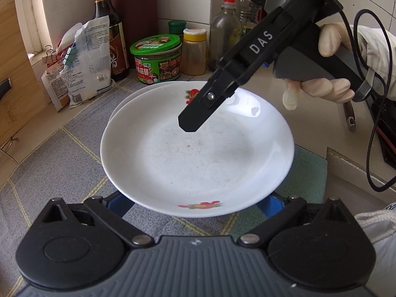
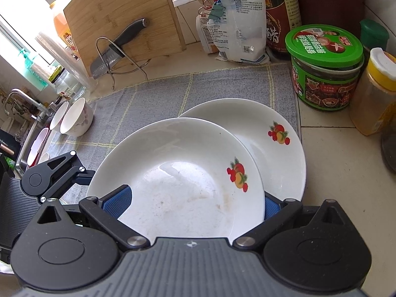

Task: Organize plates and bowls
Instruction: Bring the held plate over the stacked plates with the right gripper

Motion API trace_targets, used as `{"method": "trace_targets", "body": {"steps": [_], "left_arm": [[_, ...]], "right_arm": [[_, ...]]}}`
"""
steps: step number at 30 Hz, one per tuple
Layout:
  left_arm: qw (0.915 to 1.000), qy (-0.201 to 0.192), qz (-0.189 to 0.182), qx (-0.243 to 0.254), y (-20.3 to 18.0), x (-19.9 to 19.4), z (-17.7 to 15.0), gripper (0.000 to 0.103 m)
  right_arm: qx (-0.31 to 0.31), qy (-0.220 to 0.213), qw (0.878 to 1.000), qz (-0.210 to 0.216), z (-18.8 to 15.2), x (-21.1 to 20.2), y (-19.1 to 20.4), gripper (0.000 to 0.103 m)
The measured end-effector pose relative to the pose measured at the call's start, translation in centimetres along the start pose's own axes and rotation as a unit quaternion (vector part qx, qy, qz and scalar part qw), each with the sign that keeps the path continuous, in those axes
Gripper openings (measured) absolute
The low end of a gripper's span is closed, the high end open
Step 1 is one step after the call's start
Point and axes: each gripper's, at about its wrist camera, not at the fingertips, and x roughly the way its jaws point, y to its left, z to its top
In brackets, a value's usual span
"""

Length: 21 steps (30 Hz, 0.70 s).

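Observation:
A white plate with a fruit print [image 1: 198, 153] [image 2: 178, 173] lies partly over a second like plate [image 1: 128, 99] [image 2: 262, 133] on a grey checked cloth [image 1: 59, 153] [image 2: 158, 94]. My left gripper [image 1: 195, 208] has its blue pads spread wide at the top plate's near rim, not closed on it. My right gripper [image 2: 195, 205] is also wide open, its pads either side of the same plate's opposite rim; in the left wrist view [image 1: 190, 123] it hangs over the plate. Two white bowls [image 2: 74, 118] stand at the cloth's left edge by the sink.
Along the back stand a green-lidded jar [image 1: 158, 59] [image 2: 324, 66], a yellow-capped spice jar [image 1: 194, 52] [image 2: 376, 91], a dark sauce bottle [image 1: 106, 24], flour bags [image 1: 81, 64] [image 2: 235, 24] and a bamboo board with a knife rack [image 2: 118, 32]. A sink and tap [image 2: 19, 104] lie left.

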Motion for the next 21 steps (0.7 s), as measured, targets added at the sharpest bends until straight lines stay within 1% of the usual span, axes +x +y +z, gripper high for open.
{"method": "trace_targets", "body": {"steps": [9, 21], "left_arm": [[0.9999, 0.009, -0.003, 0.003, 0.1, 0.7, 0.2, 0.101], [0.9998, 0.013, -0.012, -0.004, 0.6, 1.3, 0.6, 0.101]], "right_arm": [[0.008, 0.0, 1.0, 0.0, 0.0, 0.3, -0.7, 0.103], [0.011, -0.001, 1.0, -0.005, 0.4, 0.3, -0.9, 0.103]]}}
